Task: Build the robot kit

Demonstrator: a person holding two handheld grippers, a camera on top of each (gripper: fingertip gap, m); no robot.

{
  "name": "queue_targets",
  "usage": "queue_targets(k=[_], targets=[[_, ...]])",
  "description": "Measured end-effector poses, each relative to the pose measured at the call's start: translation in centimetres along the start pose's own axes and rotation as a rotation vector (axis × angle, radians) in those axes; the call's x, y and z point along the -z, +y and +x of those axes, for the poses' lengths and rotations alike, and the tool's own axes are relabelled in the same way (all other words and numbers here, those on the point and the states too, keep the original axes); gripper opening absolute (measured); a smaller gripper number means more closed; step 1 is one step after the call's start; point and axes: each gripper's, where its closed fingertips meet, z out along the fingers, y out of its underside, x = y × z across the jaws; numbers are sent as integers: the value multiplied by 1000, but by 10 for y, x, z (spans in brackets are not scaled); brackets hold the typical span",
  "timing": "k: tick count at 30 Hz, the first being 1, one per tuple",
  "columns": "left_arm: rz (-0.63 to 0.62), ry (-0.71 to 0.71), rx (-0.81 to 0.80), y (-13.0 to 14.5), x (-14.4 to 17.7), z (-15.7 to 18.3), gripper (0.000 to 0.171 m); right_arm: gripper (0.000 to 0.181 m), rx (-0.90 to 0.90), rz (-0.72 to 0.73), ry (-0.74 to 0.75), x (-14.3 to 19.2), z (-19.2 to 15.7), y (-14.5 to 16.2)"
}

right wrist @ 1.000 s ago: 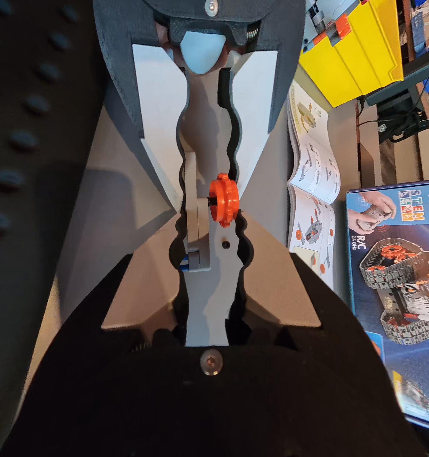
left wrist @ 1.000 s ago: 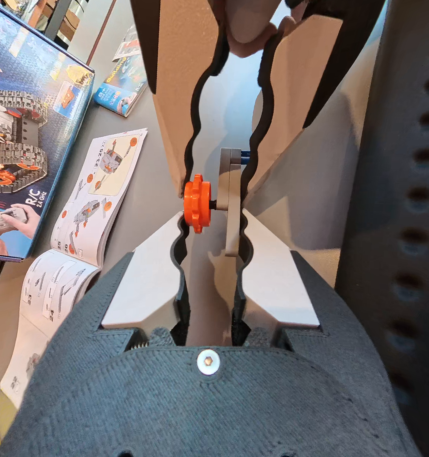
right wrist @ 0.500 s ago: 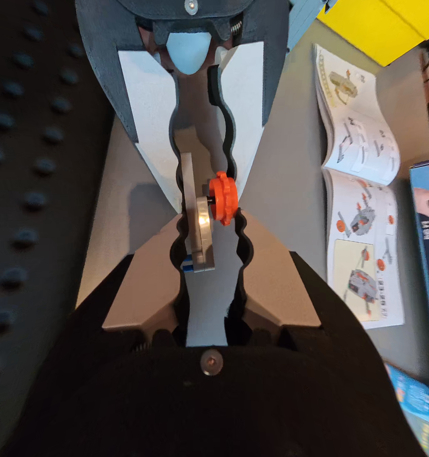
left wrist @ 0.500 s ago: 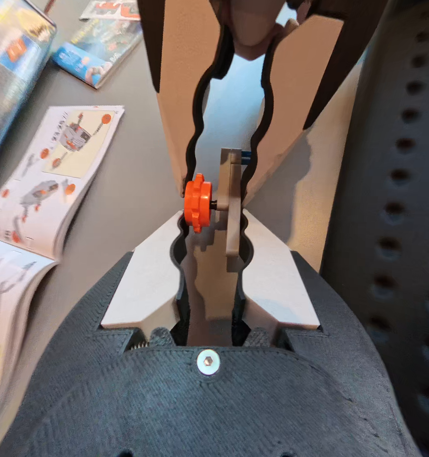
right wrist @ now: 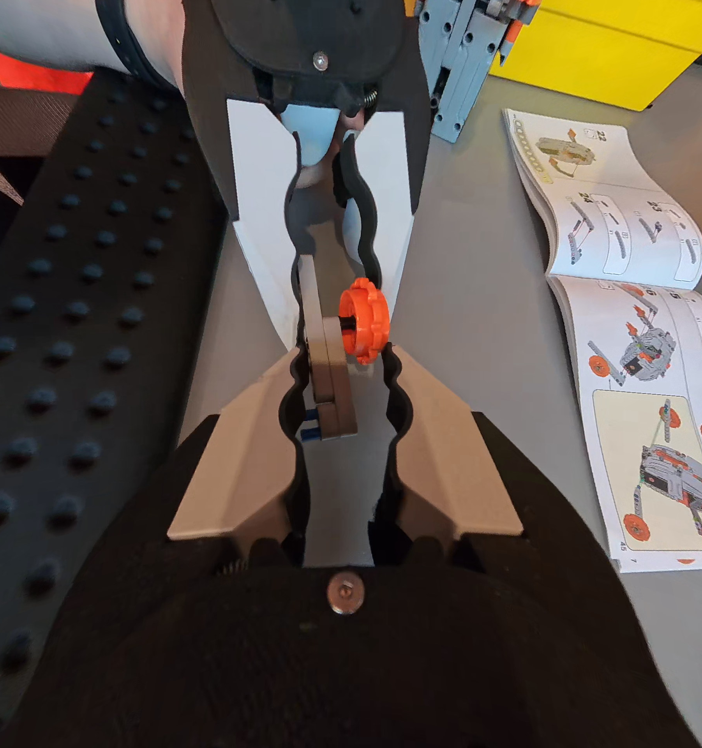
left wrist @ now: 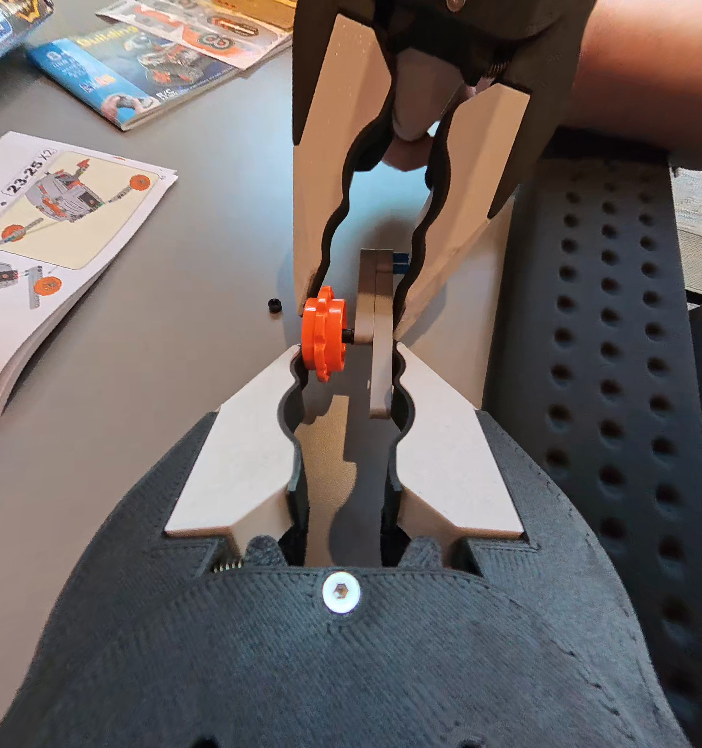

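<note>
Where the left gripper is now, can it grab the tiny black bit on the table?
Probably not yet: the left gripper is shut on the gear piece, shared with the right gripper. The black bit lies close by on the table.

Both views swing across the table: the open instruction booklet (left wrist: pixel 58 251) slides off left, folded leaflets (left wrist: pixel 147 69) come in, a tiny black pin (left wrist: pixel 275 305) now shows beside the orange gear (left wrist: pixel 324 332)

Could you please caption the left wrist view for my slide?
Two opposed claws clamp a grey beam assembly with an orange sprocket.
</note>
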Motion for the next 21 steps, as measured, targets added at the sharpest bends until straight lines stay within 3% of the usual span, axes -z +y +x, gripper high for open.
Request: queue_targets(k=[12,21], targets=[[31,-62,-100,-8,6,1,38,36,-7,74,-14,4,-1,-7],[18,-169,-344,-10,9,5,38,36,138,70,54,7,-7,-11]])
